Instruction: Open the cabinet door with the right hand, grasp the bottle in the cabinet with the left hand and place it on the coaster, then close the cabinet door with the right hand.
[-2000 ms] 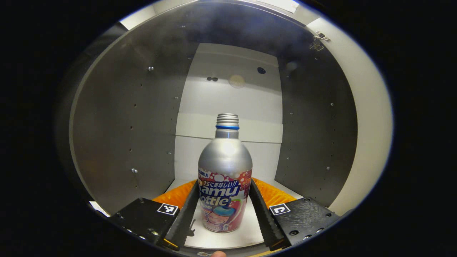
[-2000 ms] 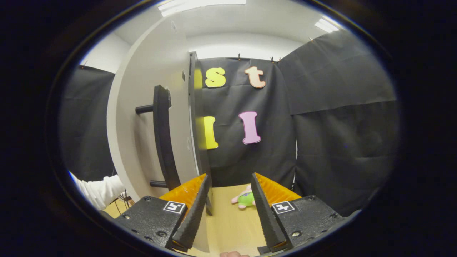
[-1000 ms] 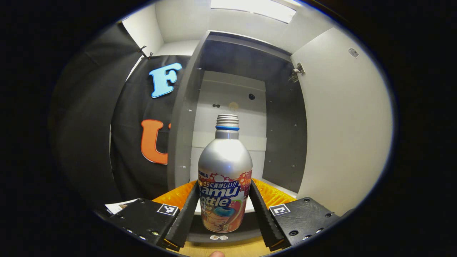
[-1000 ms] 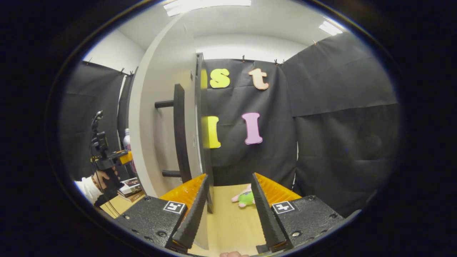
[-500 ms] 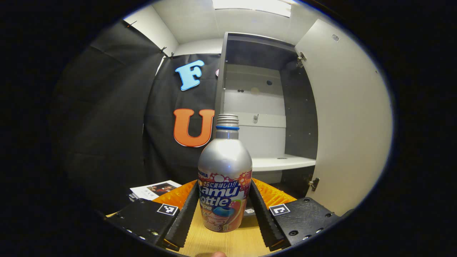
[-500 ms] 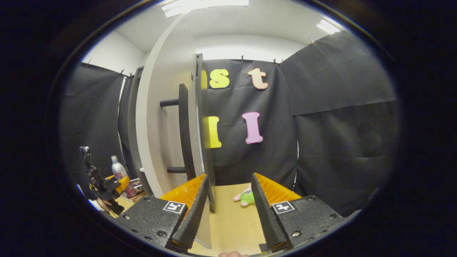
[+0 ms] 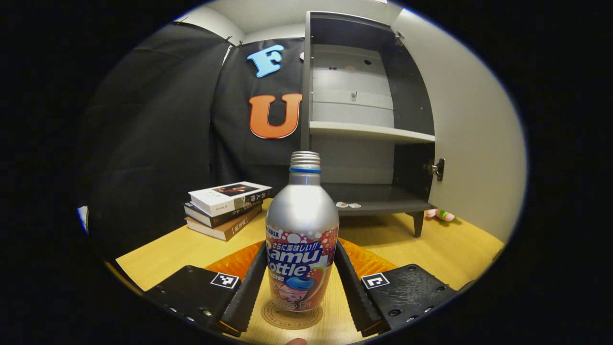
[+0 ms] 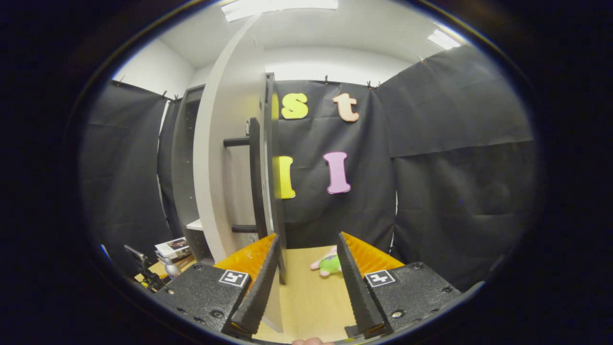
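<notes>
A silver bottle (image 7: 301,230) with a colourful label stands upright between my left gripper's (image 7: 300,247) fingers, which are shut on its lower body. Its base sits right over a round tan coaster (image 7: 292,318) on the wooden table; whether it touches is not clear. Behind it the grey cabinet (image 7: 364,129) stands open, its pale door (image 7: 471,143) swung to the right. My right gripper (image 8: 308,239) is open with nothing in it, close to the door's free edge (image 8: 268,167) and dark bar handle (image 8: 254,177). Far left, small, the bottle (image 8: 171,269) shows again.
A stack of books (image 7: 225,206) lies on the table left of the cabinet. A green and pink plush toy (image 8: 330,264) lies on the table past the door, also seen by the cabinet's leg (image 7: 438,214). Black cloth walls surround the table.
My left gripper has carried the bottle out of the cabinet, back and down to the coaster on the table. The right gripper has stayed open beside the door's edge.
</notes>
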### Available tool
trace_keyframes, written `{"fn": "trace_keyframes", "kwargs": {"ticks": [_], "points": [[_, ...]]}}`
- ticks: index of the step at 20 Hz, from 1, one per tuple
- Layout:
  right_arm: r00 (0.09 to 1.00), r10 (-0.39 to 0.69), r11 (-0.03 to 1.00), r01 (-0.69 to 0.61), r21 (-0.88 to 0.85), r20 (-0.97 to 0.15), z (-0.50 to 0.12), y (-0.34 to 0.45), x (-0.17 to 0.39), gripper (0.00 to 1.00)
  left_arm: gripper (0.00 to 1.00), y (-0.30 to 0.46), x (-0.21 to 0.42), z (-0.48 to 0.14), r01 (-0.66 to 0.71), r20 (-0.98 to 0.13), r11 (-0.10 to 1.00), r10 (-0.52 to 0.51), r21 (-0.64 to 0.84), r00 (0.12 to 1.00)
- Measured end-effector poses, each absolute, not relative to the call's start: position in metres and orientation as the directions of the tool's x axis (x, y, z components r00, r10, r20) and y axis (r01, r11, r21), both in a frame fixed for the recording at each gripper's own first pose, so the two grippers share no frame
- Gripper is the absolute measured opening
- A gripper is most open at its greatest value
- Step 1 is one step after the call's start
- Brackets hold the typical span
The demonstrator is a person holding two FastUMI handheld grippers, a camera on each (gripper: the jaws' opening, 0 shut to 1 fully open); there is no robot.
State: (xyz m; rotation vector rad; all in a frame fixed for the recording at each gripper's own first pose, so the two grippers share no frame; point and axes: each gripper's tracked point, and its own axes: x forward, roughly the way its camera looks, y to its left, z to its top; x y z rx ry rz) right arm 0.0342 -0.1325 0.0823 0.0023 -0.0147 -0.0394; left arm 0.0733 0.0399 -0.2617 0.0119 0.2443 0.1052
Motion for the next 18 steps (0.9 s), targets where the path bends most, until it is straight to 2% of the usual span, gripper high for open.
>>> {"fn": "trace_keyframes", "kwargs": {"ticks": [6,9,18], "points": [[0.999,-0.053,0.999,0.053,0.010,0.001,0.078,-0.132,0.033,0.75,0.78,0.034,0.060,-0.302,-0.120,-0.286,0.991,0.134,0.066,0.949],[0.998,-0.061,0.998,0.061,0.005,-0.001,0.077,-0.133,0.033,0.75,0.78,0.030,0.062,-0.294,-0.110,-0.237,0.992,0.121,0.061,0.964],[0.998,-0.066,0.998,0.066,0.011,-0.005,0.073,-0.133,0.033,0.75,0.78,0.035,0.055,-0.297,-0.144,-0.196,0.984,0.162,0.100,0.967]]}}
